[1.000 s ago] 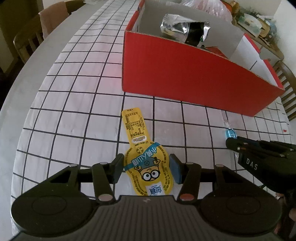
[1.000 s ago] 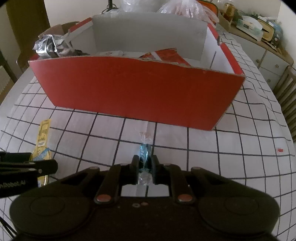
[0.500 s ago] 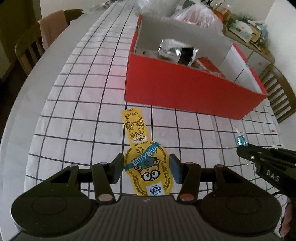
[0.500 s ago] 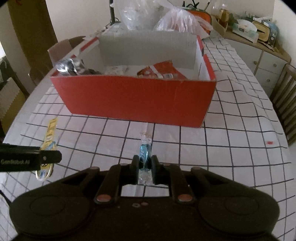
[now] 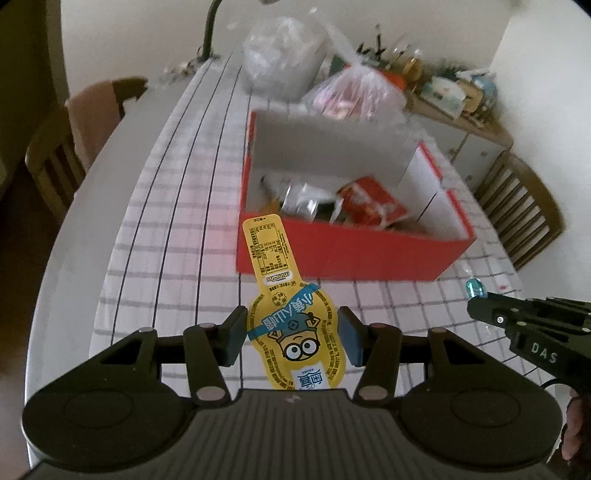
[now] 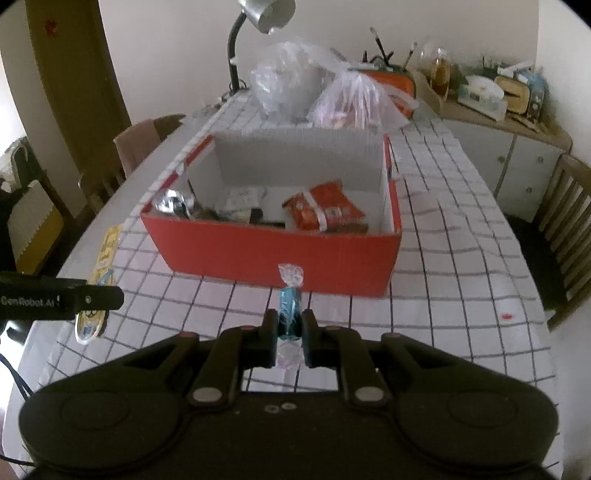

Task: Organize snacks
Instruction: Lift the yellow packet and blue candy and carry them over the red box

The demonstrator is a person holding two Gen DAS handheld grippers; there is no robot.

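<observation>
Since a second ago both grippers have risen well above the white tablecloth with its black grid (image 6: 461,266), so the open red cardboard box with grey inner walls (image 6: 280,254), which then filled the upper view close ahead, now lies lower and farther off, with its contents visible from above. The left gripper (image 5: 291,332) has carried up the flat yellow bottle-shaped snack pouch printed with a goggled cartoon face (image 5: 291,317); its blue-padded fingers (image 5: 236,332) press against the pouch's wide lower body from both sides, pinching it, and the narrow neck with printed text points forward, overlapping the box's near left corner in the left wrist view. Ahead of this gripper, inside the box, sit a crumpled silver foil packet (image 6: 173,203) toward the left end and an orange-red snack bag with a white band (image 6: 321,212) toward the right. To the right, the right gripper (image 6: 290,325) is pressed together on a small teal sweet in a clear twisted wrapper (image 6: 290,308), one twist sticking up forward of the fingertips and the other hanging behind them; the sweet is held in the air short of the box's near wall. Beyond the box, ahead of both grippers, stand two clear plastic bags (image 6: 325,92) and a grey desk lamp (image 6: 262,14). A wooden chair (image 6: 569,221) stands off to the far right of the right gripper.
</observation>
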